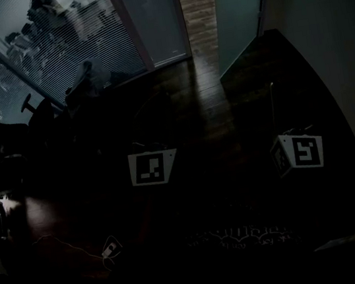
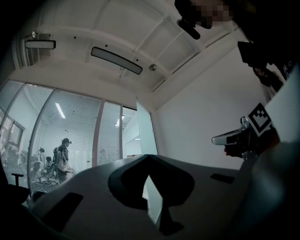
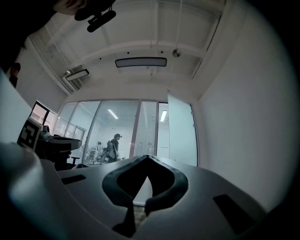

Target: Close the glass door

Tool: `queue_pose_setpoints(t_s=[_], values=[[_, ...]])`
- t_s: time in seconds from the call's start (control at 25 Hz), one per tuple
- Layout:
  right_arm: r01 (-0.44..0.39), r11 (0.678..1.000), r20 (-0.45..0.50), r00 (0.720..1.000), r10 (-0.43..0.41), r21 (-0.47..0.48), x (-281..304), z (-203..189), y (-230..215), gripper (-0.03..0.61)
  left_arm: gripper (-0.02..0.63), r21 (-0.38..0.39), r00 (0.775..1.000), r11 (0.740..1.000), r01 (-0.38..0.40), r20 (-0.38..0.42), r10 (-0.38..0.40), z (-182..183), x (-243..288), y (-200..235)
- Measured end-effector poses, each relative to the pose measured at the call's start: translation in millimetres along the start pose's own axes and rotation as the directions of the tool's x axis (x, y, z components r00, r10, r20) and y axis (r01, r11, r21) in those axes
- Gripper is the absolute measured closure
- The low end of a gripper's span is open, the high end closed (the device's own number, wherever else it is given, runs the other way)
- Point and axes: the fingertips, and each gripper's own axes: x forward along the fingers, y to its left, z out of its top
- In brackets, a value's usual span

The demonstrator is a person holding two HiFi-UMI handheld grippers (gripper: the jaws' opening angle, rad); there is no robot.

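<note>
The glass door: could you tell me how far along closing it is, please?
Nothing done yet: the glass door stands open, swung into the room. Nothing in hand: the left gripper and right gripper have their jaws together, empty, short of the door. Left: reach it and push it shut.

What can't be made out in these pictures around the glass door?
- Left gripper view: glass door lower half, mostly behind the left hand-held gripper.
- Right gripper view: same, behind the right hand-held gripper.
- Head view: both jaws, lost in darkness; door handle, too small.
</note>
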Motion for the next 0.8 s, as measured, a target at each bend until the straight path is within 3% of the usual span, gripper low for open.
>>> queue_pose_setpoints(t_s=[0.8], values=[[-0.020,1.000,0.027,0.999,0.020,-0.014,31.4,-2.2,-43.4,0.575,0.612,-0.015,0.999,0.999,-0.045,-0.021,0.045,-5.8,34.6,-12.8]])
